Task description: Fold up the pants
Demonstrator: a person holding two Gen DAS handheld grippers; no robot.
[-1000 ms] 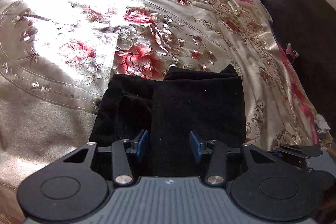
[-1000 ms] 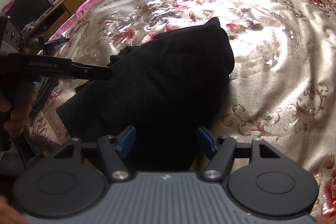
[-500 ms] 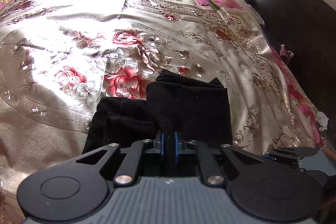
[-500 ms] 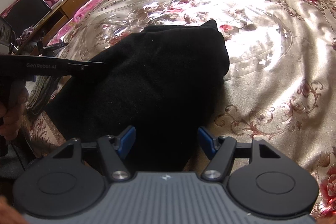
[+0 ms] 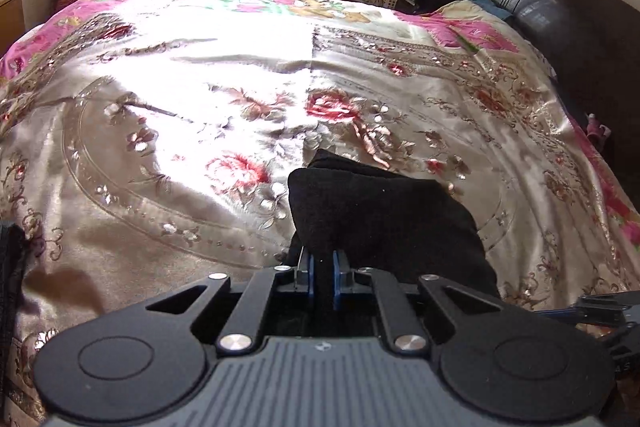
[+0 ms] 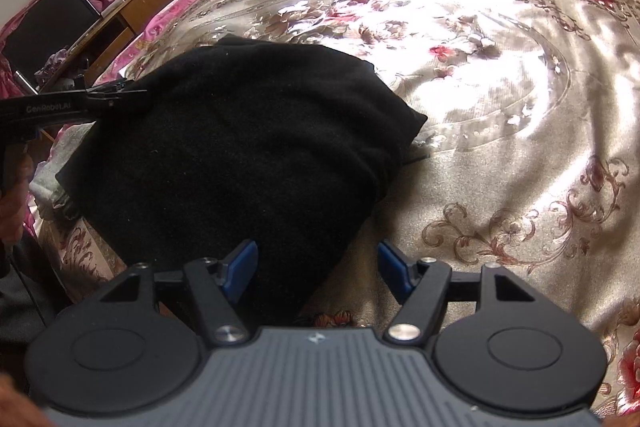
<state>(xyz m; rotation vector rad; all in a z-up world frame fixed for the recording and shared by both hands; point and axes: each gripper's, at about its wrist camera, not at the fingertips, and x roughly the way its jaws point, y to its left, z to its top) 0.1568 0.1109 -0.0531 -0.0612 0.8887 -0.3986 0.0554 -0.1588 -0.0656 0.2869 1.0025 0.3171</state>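
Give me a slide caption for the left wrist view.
Left gripper pinches an edge of the black pants above the floral satin bedspread, with sunlight from the window.

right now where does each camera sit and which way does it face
Left wrist: on the left tool, looking down its shut pads at the black pants they pinch and across the floral bedspread toward the window.
Right wrist: on the right tool, open, facing the pants and bedspread; a hand shows at left.
Shared: pants, bedspread, left tool.
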